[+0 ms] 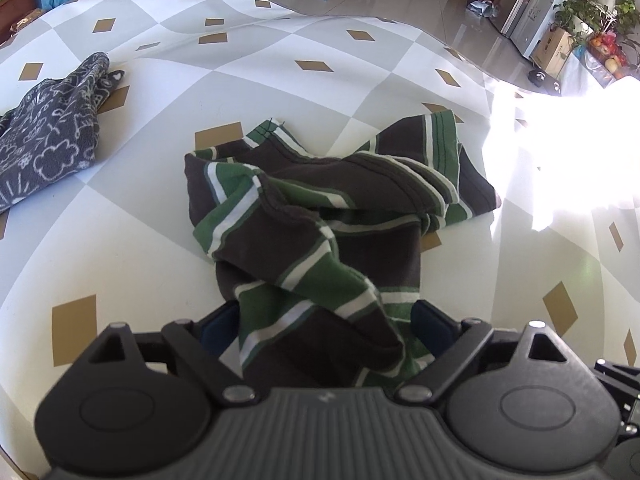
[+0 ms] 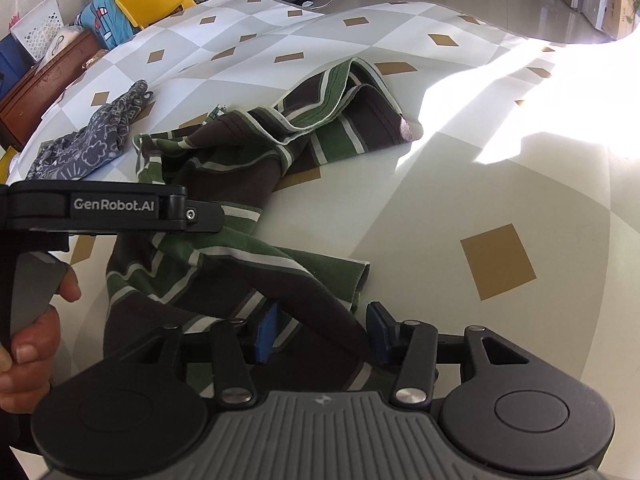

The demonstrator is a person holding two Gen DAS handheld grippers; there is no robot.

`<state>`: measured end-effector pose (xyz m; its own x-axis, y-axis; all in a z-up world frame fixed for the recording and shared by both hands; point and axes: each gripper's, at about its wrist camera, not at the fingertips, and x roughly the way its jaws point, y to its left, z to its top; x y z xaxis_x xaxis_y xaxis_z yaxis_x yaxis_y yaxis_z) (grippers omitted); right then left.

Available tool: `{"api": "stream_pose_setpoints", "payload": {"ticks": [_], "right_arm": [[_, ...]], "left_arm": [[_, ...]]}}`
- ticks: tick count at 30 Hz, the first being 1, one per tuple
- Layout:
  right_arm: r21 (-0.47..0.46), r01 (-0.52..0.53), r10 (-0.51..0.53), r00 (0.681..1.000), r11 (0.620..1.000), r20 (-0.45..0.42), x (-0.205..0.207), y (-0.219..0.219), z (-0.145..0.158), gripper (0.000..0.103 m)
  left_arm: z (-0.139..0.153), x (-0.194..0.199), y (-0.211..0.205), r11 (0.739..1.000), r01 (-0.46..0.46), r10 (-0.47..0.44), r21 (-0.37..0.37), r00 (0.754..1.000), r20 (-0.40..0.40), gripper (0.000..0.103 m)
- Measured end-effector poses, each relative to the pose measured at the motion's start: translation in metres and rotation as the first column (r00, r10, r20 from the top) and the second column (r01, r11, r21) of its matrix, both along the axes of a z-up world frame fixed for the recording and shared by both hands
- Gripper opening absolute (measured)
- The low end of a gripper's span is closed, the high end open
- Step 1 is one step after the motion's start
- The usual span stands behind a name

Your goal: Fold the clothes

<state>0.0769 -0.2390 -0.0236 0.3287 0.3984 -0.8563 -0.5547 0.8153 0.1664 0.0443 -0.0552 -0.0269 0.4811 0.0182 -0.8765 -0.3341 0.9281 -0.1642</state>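
Checked grey-and-white cloth with tan diamonds covers the worktop [image 1: 360, 80], giving a broad flat surface for folding. On it, near the middle, lies the striped garment [image 1: 320, 200], brown, green and white, rumpled and twisted on itself, so it looks not yet laid out for a fold. Its near end runs toward both claws, which suggests the person means to take it by that edge and spread it. Well apart at the far left lies a dark patterned cloth [image 1: 52, 132], seemingly waiting its turn.

Wide-spread, the left claw [image 1: 324, 324] has the garment's near end lying between its blue pads without visible squeeze. The right claw [image 2: 322, 330] stands about half open; a brown fold passes between its pads and brushes the right one, but nothing is pinched. A hand [image 2: 28, 344] grips the left tool's handle.
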Motion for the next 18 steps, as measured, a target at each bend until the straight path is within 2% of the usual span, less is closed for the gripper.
{"api": "stream_pose_setpoints", "payload": {"ticks": [7,9,12,14,18], "right_arm": [[0.020,0.005,-0.005,1.000,1.000,0.013,0.001,-0.003,0.000,0.045],[0.027,0.011,-0.011,1.000,1.000,0.013,0.002,-0.003,0.000,0.032],[0.056,0.038,-0.038,0.999,0.998,-0.002,0.005,-0.005,0.001,0.018],[0.074,0.050,-0.050,0.999,0.996,0.006,0.006,-0.008,0.005,0.012],[0.111,0.059,-0.062,0.998,0.992,0.024,0.004,-0.011,0.015,0.010]], "left_arm": [[-0.006,0.004,-0.002,1.000,0.015,-0.014,0.004,1.000,-0.018,0.083],[-0.005,0.004,-0.001,1.000,0.012,-0.012,-0.002,1.000,-0.018,0.077],[-0.002,0.005,-0.001,1.000,0.015,-0.015,-0.008,1.000,-0.017,0.067],[0.000,0.005,0.000,1.000,0.014,-0.014,-0.005,1.000,-0.018,0.063],[0.007,0.003,0.003,1.000,0.013,-0.013,-0.020,1.000,-0.006,0.056]]}}
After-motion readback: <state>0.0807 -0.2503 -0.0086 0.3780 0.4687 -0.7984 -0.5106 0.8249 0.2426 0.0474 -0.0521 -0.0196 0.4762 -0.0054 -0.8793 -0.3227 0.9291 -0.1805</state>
